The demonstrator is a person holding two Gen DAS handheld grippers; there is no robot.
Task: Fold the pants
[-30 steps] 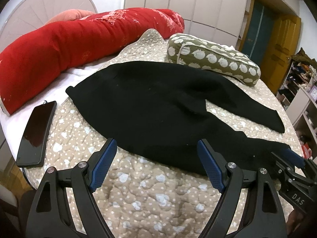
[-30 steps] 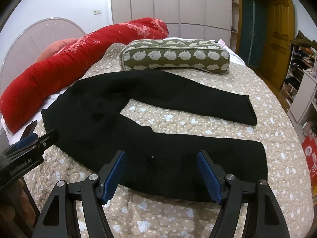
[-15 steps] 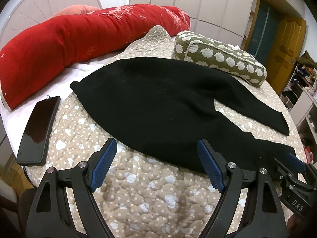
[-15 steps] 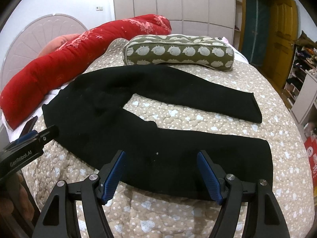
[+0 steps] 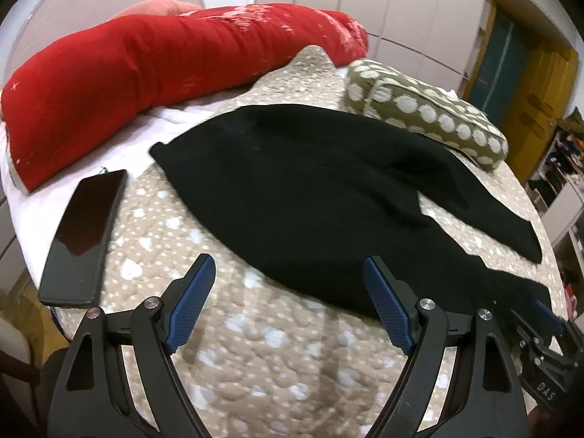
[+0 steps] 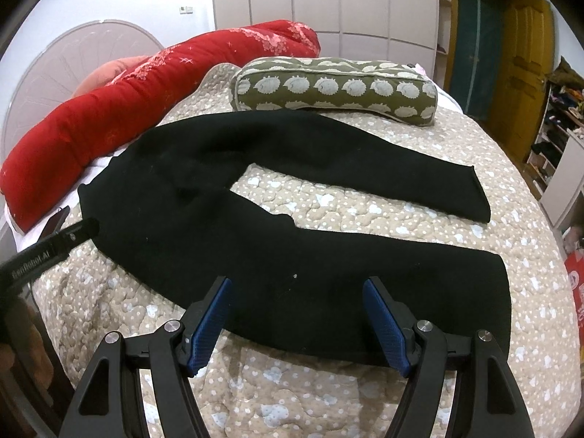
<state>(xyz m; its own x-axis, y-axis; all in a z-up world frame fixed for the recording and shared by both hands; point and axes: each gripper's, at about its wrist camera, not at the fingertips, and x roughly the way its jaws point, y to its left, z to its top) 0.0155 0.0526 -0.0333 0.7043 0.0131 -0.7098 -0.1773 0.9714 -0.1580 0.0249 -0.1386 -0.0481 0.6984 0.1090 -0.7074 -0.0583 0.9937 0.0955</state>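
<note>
While the black pants lie flat and unfolded on the bed, their two legs spread apart in a V with the quilt showing between them. The waist end lies toward the bed's left edge, near the red bolster, and the leg ends reach toward the right edge. The nearer leg runs along the bed's near edge; the farther leg passes just in front of the green pillow.

The left tool hovers over the near edge of the bed with its jaws wide apart and nothing between them; the blue pads frame bare quilt and the near hem of the pants' seat. The right tool also stands wide open and holds nothing, poised above the near edge of the nearer leg, its pads on either side of the black cloth without clearly touching it. Each tool shows at the margin of the other's view.

A dark phone lies face up near the bed's left corner, apart from the waistband. A long red bolster runs along the far left side of the bed, and a green pillow with pale hedgehog shapes rests at the far edge. Behind stand white wardrobe doors and a yellow door.
</note>
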